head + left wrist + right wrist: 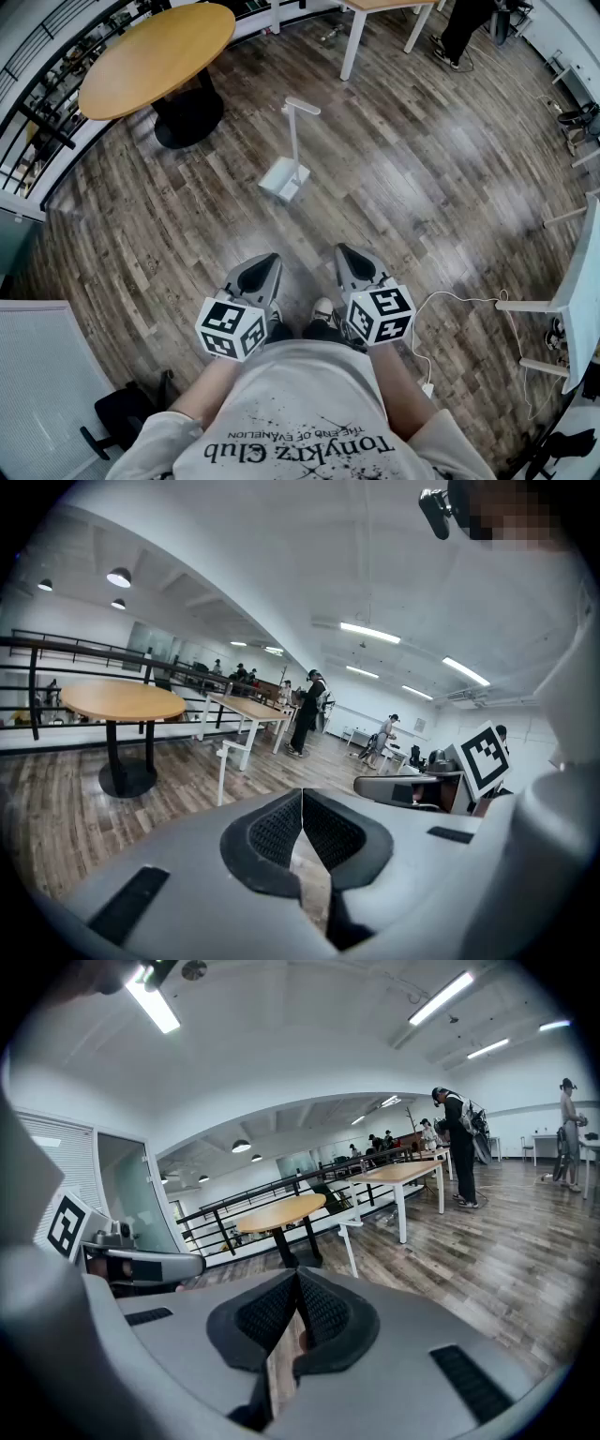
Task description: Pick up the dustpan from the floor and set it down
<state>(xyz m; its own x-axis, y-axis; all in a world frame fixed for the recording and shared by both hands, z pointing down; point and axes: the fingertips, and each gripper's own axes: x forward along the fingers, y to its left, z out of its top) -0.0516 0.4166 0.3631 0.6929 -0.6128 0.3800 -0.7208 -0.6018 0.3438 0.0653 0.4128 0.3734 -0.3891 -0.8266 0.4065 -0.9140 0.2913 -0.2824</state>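
The white dustpan (284, 177) stands upright on the wooden floor, its long handle (296, 131) rising to a short crossbar. It is ahead of both grippers and well clear of them. My left gripper (271, 260) and right gripper (343, 251) are held side by side close to my body, pointing slightly down toward it. Both have their jaws shut with nothing between them. From the left gripper (302, 795) the dustpan handle (221, 772) shows just past the jaws. Beyond the right gripper (298, 1273), the handle (350, 1243) stands in front of the tables.
A round wooden table (159, 54) on a black foot stands at the back left by a railing. White table legs (351, 45) and a standing person (461, 30) are at the back. A white cable (452, 301) and a white desk (581, 281) lie to the right.
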